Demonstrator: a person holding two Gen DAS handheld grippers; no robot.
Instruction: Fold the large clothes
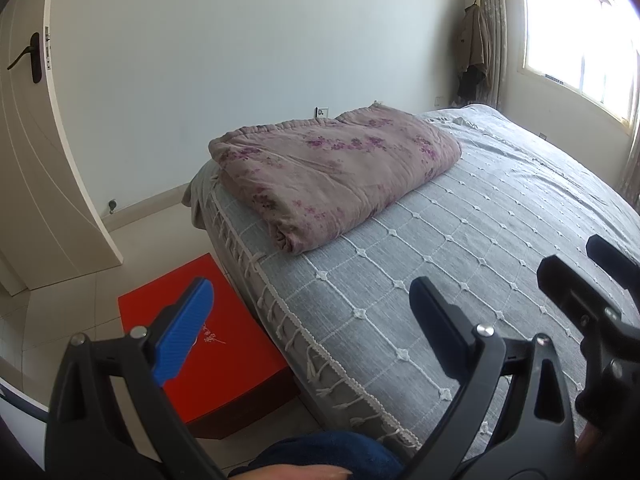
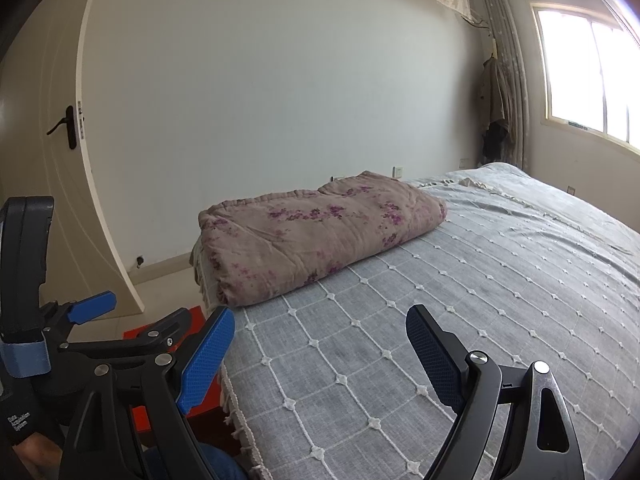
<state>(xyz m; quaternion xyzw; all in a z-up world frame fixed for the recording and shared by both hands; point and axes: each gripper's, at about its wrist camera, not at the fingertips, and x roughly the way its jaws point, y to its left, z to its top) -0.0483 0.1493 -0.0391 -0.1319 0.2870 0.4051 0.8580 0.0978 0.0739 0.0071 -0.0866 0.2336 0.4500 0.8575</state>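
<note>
Blue-padded fingers of the left gripper fill the bottom of the left wrist view, spread wide w/ nothing between them. Right gripper sits the same way at the bottom of its own view: jaws wide apart, empty, hanging above the near part of the bed. Both point fwd toward the far edge, prob. because the person stands at the bed's near side, facing the work.

Task's item, a mauve floral quilt, lies centre-frame in both views, on the grey grid-stitched bedspread, close to the bed's left edge. It already looks folded into a thick rectangular bundle w/ layered edges along the back & one rolled corner toward the camera, so I'd judge the folding mostly or fully done. Neither gripper touches it; both are well apart from it.

Lower left of the left wrist view: a red box on the tiled floor, just beside the bed's fringe. A dark blue bit at bottom centre may be the person's clothing; can't tell. Door curves along the left of the frame, window at upper right, w/ a coat hung by the curtain.
</note>
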